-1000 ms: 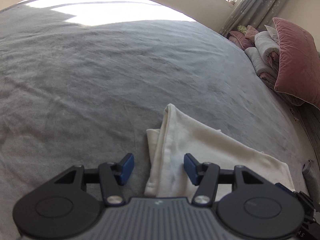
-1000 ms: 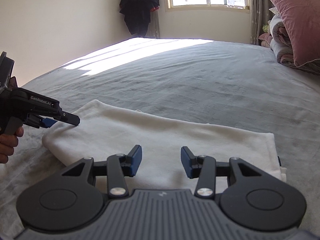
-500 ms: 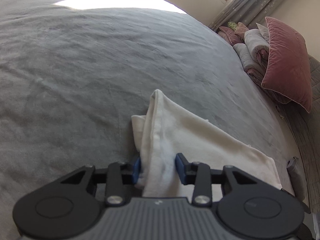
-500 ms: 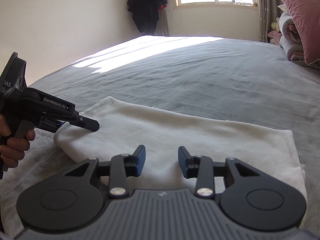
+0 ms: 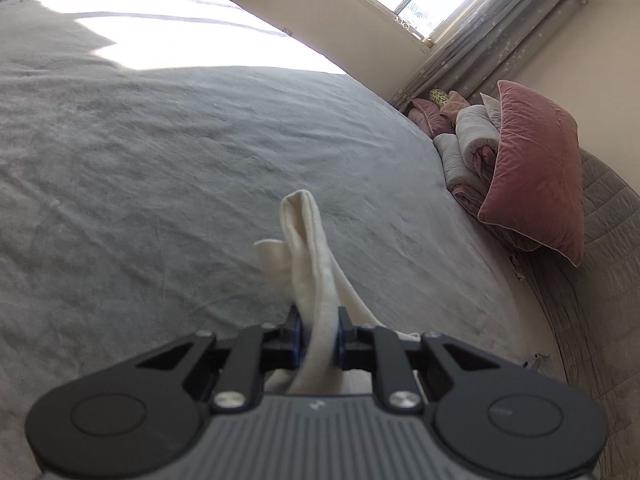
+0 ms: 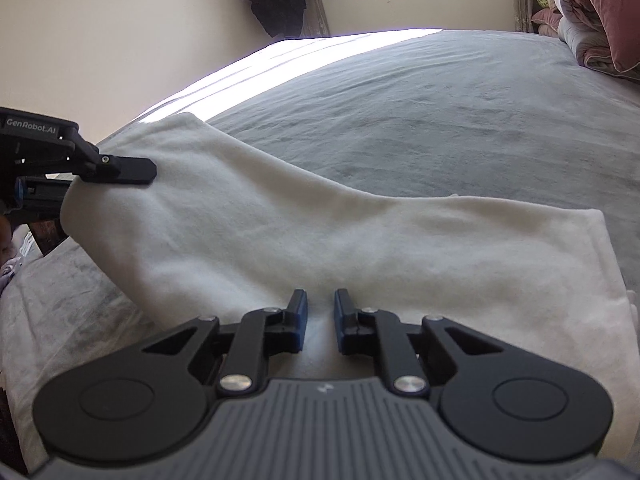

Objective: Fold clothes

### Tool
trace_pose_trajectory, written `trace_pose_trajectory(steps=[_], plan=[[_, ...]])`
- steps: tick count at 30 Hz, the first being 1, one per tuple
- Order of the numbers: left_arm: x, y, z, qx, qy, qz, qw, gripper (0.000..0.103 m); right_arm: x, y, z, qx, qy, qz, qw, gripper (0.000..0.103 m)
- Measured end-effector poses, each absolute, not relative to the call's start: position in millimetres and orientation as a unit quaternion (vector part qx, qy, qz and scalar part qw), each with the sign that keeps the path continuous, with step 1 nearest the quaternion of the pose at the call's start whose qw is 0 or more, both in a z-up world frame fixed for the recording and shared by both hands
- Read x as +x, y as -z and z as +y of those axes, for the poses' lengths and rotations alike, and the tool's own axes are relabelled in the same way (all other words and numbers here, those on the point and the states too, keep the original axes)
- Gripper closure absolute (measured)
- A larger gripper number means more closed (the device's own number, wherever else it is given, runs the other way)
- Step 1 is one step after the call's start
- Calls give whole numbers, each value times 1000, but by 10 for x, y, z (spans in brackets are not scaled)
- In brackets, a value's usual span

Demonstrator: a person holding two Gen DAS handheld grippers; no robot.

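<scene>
the left gripper point(image 5: 319, 334) has its fingers point(image 5: 295, 336) pinched tight on a bunched edge of the cream garment point(image 5: 312, 264), whose folded end sticks up beyond the blue pads. in the right wrist view that same gripper point(image 6: 120, 168) lifts the garment's point(image 6: 320, 236) left end off the grey bed point(image 6: 440, 92), so the cloth slopes down to the right and lies flat across the near part of the bed. the right gripper point(image 6: 321, 320) has its fingers point(image 6: 299, 318) nearly together with a narrow gap; cloth shows between them, but whether they grip it i cannot tell. a pink pillow point(image 5: 536, 168) sits at the far right.
</scene>
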State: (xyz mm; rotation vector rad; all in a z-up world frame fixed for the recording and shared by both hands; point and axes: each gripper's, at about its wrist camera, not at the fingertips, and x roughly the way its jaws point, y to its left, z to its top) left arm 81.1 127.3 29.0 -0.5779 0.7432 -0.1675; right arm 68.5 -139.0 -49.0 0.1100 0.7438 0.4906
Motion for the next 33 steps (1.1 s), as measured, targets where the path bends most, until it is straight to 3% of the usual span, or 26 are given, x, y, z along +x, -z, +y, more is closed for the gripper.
trace_pose_trajectory(steps=[4,7,12,20,26,33], plan=[[796,-438,1072,-274,96,349,891,88,684,472,-1507,94,-242,367,893,89],[810,-514,919,-271,106,345,892,87,671,445,-1639,139,-251,374,882,78],[836,-578,635,-263,128,343,892,87,707,409,-1855,202,-255,380,866,77],[875,-473,246,-256,184,354,881,81,781,379,-2221,319,-244,377,834,60],[960,-236,262,-302,229,374,847,76,829,406,-2403,374,-222,376,818,59],[940,50,547,-437,291,384,759,74,800,372,-2587,419,-210,378,799,59]])
